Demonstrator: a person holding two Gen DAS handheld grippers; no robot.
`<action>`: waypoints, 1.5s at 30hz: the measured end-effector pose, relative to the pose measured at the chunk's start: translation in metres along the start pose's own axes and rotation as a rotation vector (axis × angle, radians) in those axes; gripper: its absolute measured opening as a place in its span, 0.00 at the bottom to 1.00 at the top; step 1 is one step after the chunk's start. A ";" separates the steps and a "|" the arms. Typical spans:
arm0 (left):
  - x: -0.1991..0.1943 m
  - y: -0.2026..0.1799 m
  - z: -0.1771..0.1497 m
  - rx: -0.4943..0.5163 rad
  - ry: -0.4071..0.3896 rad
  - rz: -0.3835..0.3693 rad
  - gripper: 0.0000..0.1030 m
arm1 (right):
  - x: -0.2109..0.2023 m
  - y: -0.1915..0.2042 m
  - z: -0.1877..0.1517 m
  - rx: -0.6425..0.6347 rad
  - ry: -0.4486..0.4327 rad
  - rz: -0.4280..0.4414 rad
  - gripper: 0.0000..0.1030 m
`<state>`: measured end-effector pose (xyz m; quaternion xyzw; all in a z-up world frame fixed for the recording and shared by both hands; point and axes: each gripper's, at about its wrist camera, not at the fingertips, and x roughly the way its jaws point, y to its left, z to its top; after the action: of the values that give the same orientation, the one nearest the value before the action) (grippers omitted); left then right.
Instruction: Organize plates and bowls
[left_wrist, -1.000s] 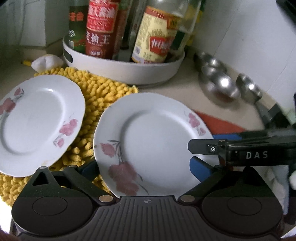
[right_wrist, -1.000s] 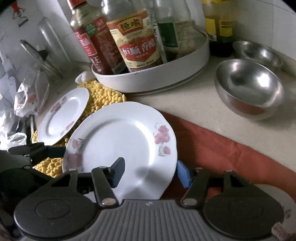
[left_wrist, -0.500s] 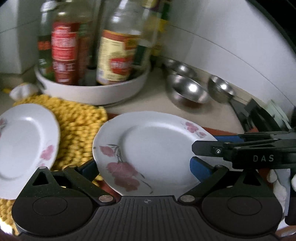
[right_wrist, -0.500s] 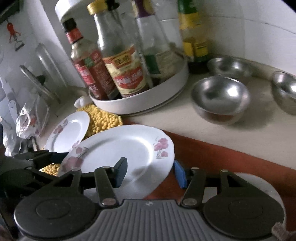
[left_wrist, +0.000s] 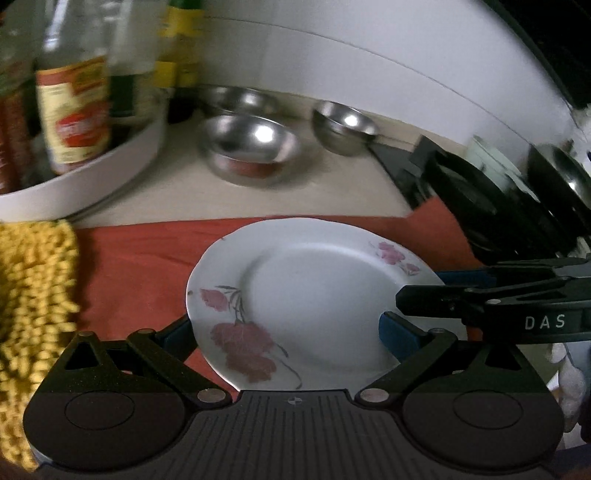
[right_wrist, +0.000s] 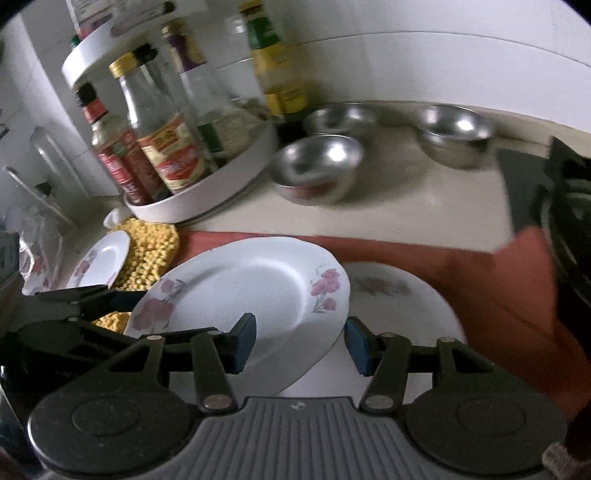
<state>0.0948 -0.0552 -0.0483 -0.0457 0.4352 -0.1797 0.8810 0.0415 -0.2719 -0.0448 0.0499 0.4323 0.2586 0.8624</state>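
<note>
A white plate with pink flowers (left_wrist: 314, 302) hangs above the orange cloth (left_wrist: 140, 266), held from two sides. My left gripper (left_wrist: 288, 332) is shut on its near rim, one blue pad under the edge and one on top. My right gripper (right_wrist: 299, 343) is shut on the opposite rim (right_wrist: 258, 288) and shows in the left wrist view as black fingers (left_wrist: 436, 299). A second flowered plate (right_wrist: 399, 295) lies on the cloth just beyond and below the held one. A third plate (right_wrist: 99, 262) rests on the yellow mat (right_wrist: 147, 247). Three steel bowls (right_wrist: 317, 166) (right_wrist: 454, 133) (right_wrist: 340, 118) stand near the wall.
A white turntable tray (right_wrist: 207, 199) packed with sauce bottles stands at the back left. A black stove (left_wrist: 480, 192) with pans borders the counter on the right. The tiled wall runs close behind the bowls. The yellow mat (left_wrist: 33, 295) lies left of the cloth.
Both grippers have carried the plate to the right, off the yellow mat and over the orange cloth. The bowls, the stove and a plate on the cloth have come into view.
</note>
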 end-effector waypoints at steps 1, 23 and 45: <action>0.002 -0.004 0.000 0.009 0.005 -0.007 0.98 | -0.004 -0.004 -0.003 0.010 0.000 -0.011 0.48; 0.011 -0.040 0.003 0.093 -0.016 0.016 0.98 | -0.032 -0.033 -0.023 -0.070 -0.068 -0.127 0.45; -0.024 0.019 -0.003 -0.077 -0.062 0.180 0.98 | 0.008 0.012 0.006 -0.179 -0.030 0.000 0.46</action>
<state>0.0840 -0.0281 -0.0367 -0.0457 0.4168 -0.0816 0.9042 0.0448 -0.2565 -0.0429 -0.0236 0.3943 0.2954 0.8699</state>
